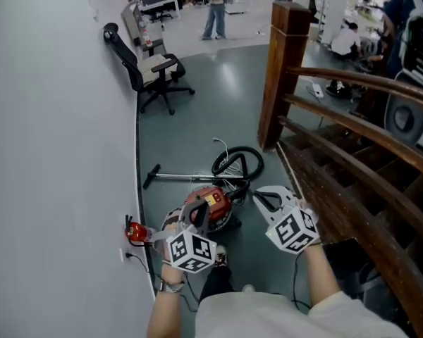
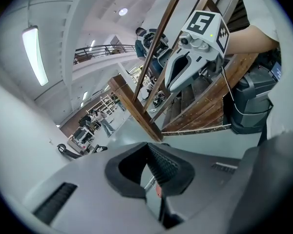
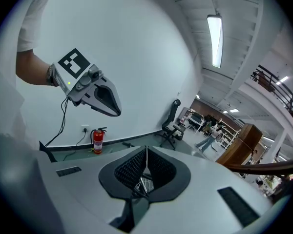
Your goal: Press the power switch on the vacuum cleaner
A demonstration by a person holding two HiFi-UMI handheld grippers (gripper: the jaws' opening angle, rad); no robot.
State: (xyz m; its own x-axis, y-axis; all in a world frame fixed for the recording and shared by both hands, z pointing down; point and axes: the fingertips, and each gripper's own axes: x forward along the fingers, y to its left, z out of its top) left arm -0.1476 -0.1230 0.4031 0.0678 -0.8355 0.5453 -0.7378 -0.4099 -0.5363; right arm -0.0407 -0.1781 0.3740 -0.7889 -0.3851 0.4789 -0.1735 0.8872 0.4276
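Observation:
The red vacuum cleaner lies on the grey floor below me, its black hose coiled behind it and its metal wand stretching left. My left gripper hovers over the vacuum's near left side, jaws shut and empty. My right gripper hangs just right of the vacuum, jaws together with nothing between them. In the left gripper view the shut jaws point at a wooden post, with the right gripper above. The right gripper view shows its closed jaws and the left gripper before a white wall.
A white wall runs along the left, with a fire extinguisher at its foot. An office chair stands farther back. A wooden post and stair railing close off the right. A person stands far off.

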